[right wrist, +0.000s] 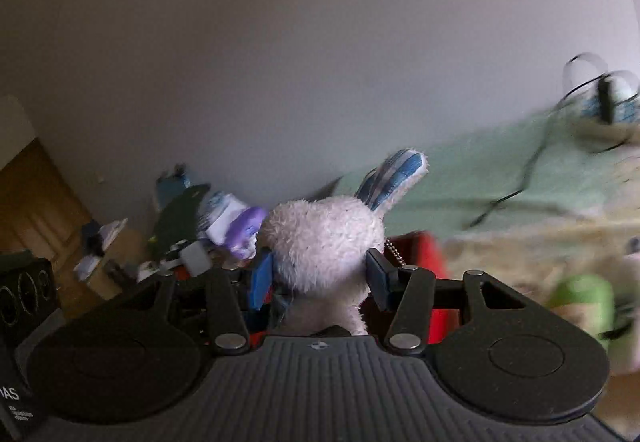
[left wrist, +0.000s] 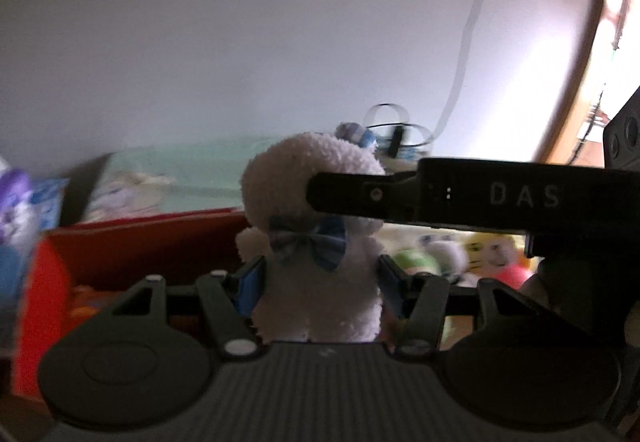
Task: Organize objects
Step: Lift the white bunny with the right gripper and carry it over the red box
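A white plush rabbit (left wrist: 316,209) with a blue bow tie and a blue striped ear is held up in the air by both grippers. My left gripper (left wrist: 320,282) is shut on its body, below the bow. My right gripper (right wrist: 320,278) is shut on its head (right wrist: 324,238); its black finger (left wrist: 360,193) reaches in from the right across the rabbit's head in the left wrist view. The striped ear (right wrist: 396,173) sticks up past the right gripper.
A red box (left wrist: 132,242) sits below and to the left. Several plush toys (left wrist: 492,258) lie lower right. A pale green surface (right wrist: 480,177) with a black cable and a clear bag (right wrist: 604,101) runs along the wall. Clutter (right wrist: 180,226) sits at left.
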A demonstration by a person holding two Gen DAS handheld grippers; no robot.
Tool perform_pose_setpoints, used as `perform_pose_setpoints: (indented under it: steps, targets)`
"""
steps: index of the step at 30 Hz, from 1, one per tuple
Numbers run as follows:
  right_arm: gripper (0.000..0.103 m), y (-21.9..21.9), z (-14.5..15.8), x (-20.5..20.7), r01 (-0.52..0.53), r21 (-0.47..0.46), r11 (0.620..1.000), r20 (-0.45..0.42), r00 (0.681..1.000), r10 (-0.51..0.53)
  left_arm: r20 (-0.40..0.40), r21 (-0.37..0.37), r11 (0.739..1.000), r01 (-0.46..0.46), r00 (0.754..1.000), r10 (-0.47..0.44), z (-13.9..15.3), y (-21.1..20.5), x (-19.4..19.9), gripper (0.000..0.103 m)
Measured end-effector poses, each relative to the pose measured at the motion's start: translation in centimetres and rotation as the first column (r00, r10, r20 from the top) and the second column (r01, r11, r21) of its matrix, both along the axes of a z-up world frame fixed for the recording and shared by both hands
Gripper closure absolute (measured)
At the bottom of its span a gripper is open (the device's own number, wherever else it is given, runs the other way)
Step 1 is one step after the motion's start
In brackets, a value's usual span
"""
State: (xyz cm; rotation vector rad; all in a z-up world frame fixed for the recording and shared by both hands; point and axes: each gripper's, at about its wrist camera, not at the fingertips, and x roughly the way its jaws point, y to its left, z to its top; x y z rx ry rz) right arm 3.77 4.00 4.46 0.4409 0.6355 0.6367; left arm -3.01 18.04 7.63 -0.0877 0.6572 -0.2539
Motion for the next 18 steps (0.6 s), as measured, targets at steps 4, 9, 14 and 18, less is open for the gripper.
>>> perform_pose_setpoints:
  steps: [4, 9, 14, 18]
  targets:
    - [0.05, 4.6, -1.8, 1.5, -0.065, 0.04, 0.997, -0.069, 0.995, 0.068, -0.031, 0.027, 0.997, -0.072, 0.997, 0.073, -1.3, 4.8, -0.1, 0.045]
    - [0.05, 9.2, -4.1, 3.0, -0.112, 0.054, 0.992, -0.159, 0.98, 0.119, -0.085, 0.065, 0.989, -0.134, 0.987, 0.139, -3.7, 8.9, 0.4, 0.045]
    - [0.05, 11.6, -5.6, 3.8, -0.139, 0.069, 0.988, -0.25, 0.956, 0.152, -0.14, 0.104, 0.98, -0.172, 0.973, 0.186, -5.9, 11.8, 0.6, 0.045]
    - [0.05, 12.7, -6.7, 4.6, -0.144, 0.094, 0.985, -0.328, 0.93, 0.167, -0.158, 0.123, 0.974, -0.188, 0.966, 0.206, -6.8, 13.3, 0.7, 0.045]
